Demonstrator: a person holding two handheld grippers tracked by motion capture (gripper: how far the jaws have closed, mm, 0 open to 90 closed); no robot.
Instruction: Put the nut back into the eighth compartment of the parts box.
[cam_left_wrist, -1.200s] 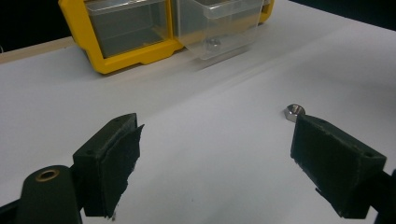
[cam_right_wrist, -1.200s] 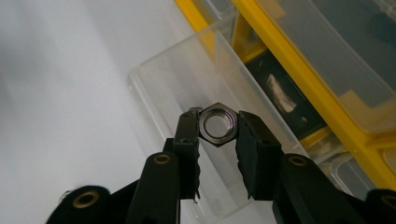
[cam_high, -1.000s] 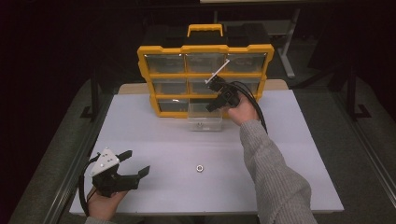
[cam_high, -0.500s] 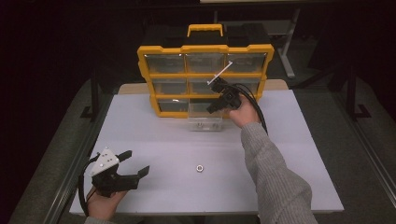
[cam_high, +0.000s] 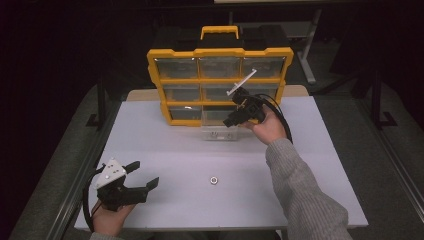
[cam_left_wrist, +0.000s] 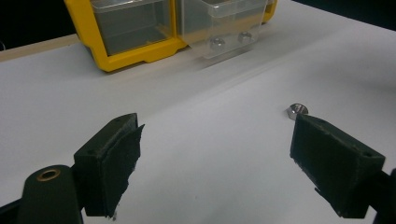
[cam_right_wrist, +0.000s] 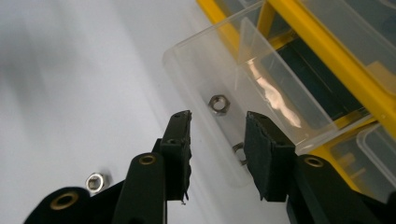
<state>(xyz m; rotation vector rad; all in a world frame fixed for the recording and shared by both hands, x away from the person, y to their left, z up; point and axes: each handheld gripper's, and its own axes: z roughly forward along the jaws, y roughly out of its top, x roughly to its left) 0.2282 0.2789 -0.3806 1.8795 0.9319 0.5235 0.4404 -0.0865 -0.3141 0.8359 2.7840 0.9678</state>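
While the right gripper (cam_high: 235, 107) hangs over the pulled-out clear drawer (cam_high: 218, 131) at the organizer (cam_high: 220, 85), jaws just eased apart with nothing between them and two nuts already in the drawer, the last loose nut (cam_high: 214, 179) sits mid-table. It's nearer the left gripper (cam_high: 142, 176), just off its right jaw, and that one's spread wide. I'd guess left grabs it.

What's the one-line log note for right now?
right gripper: jaws just opening, empty, over drawer | nuts in drawer: two | loose nut: on table | left gripper: open, empty
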